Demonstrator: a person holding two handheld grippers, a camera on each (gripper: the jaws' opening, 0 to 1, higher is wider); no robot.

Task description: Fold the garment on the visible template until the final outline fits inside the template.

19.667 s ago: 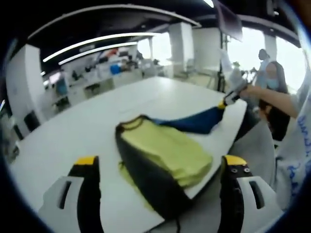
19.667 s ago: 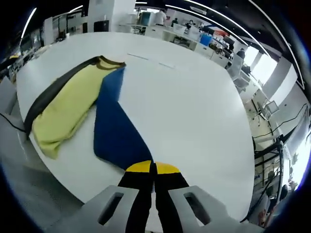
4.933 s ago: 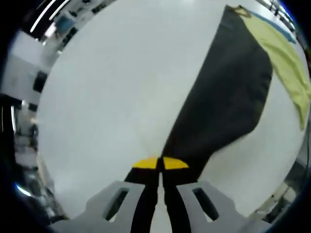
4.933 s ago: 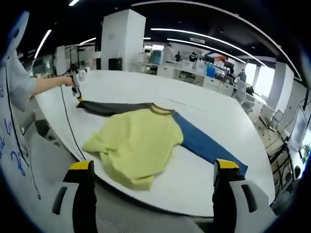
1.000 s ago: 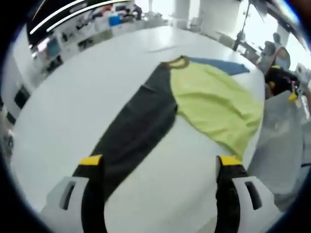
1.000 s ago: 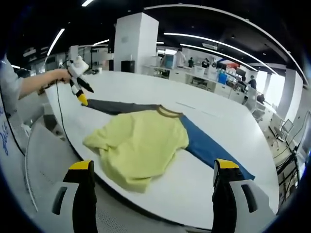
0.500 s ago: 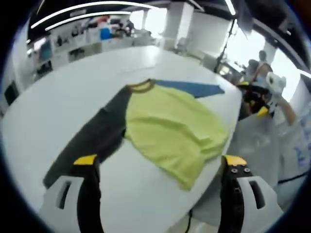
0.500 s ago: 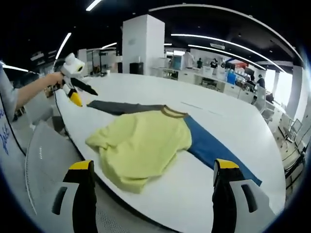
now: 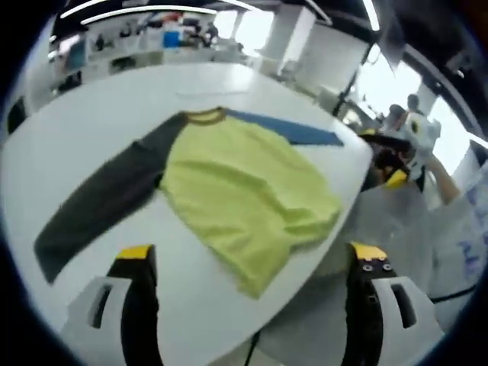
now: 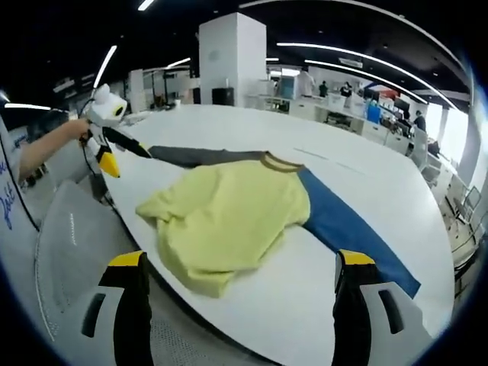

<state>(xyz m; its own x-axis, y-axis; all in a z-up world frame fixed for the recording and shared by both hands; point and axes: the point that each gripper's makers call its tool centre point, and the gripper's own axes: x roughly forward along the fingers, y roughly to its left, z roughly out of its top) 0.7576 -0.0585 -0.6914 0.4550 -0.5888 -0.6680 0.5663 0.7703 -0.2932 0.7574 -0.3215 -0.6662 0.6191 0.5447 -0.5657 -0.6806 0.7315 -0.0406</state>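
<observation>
Both grippers released, nothing held; shirt (image 10: 229,213) ahead of right gripper (image 10: 238,305), sleeves running crosswise, blue sleeve (image 10: 358,229) nearer it

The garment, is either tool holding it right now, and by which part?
Nothing is held. The left tool and right tool are both open, off the garment.

A soft matt cloth long-sleeved shirt (image 9: 244,198) with yellow body, dark grey and blue sleeves lies wrinkled on the smooth, faintly glossy white table (image 10: 229,126).
</observation>
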